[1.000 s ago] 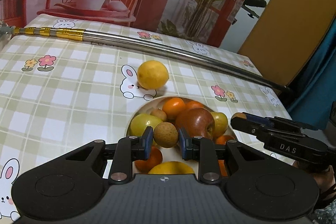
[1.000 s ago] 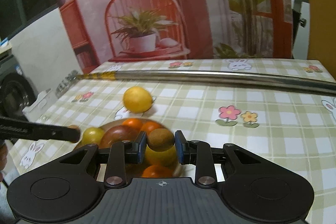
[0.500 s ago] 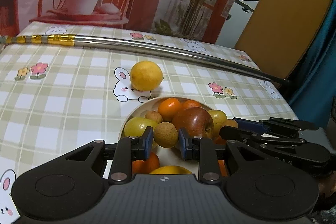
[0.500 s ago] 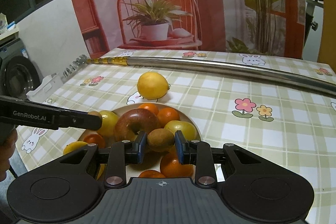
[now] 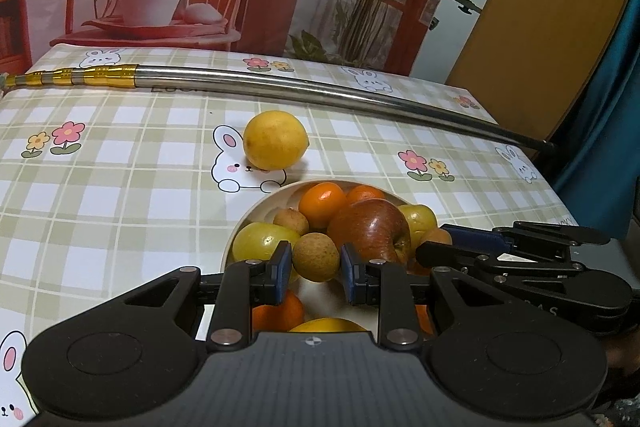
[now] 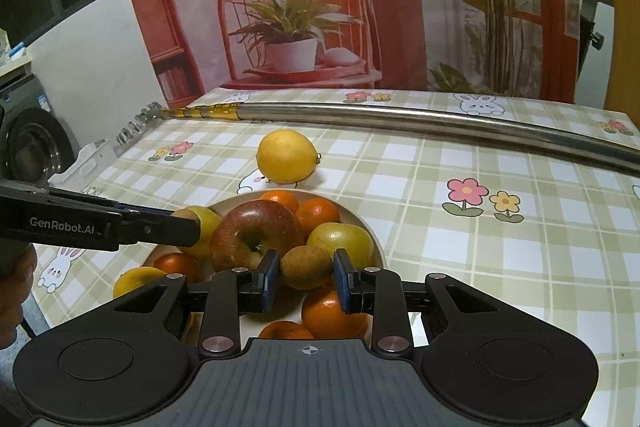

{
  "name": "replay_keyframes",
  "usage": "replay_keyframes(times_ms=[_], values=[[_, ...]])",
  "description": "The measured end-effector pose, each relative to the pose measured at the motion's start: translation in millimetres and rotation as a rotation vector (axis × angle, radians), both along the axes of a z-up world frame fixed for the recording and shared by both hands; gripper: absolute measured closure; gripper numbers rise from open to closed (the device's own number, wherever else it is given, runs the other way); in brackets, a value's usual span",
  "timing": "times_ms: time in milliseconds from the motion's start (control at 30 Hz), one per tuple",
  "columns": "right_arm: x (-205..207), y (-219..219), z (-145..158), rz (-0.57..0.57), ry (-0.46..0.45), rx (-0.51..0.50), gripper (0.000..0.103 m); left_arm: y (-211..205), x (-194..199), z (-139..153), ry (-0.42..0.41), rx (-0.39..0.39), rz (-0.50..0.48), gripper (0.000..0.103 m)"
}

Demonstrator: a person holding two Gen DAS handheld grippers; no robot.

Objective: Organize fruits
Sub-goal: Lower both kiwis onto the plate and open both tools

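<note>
While over the bowl [image 5: 244,223] at lower centre, left gripper [image 5: 316,265] pinching a tan round fruit [image 5: 316,257] btwn blue pads. Right gripper [image 6: 306,275] likewise clamped on a brownish fruit [image 6: 306,267], low centre of its view. Below both: red apple [image 6: 256,233], oranges, yellow-green fruits. Lemon [image 5: 276,140] alone on checked cloth [image 5: 100,163], just above bowl rim.

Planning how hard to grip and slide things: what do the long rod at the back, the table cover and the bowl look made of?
Rod: polished steel by its mirror shine, with a gold-coloured banded end.
Table cover: probably wipeable vinyl or oilcloth; printed checks, faint sheen.
Bowl: smooth cream rim, ceramic or plastic; cannot tell which.
</note>
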State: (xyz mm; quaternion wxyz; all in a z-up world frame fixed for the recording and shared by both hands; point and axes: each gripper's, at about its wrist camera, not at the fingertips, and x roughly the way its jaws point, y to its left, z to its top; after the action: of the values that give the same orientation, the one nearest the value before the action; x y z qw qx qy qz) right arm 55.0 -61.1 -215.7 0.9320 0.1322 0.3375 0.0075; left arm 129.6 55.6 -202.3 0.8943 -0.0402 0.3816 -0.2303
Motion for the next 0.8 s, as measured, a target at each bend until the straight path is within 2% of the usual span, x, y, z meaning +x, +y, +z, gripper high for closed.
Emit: replay_keyframes(times_ms=[800], values=[[-1.4, -0.2, 2.5, -0.007, 0.003, -0.008, 0.074, 1.0, -5.5, 2.3, -0.007, -0.004, 0.013, 0.075]])
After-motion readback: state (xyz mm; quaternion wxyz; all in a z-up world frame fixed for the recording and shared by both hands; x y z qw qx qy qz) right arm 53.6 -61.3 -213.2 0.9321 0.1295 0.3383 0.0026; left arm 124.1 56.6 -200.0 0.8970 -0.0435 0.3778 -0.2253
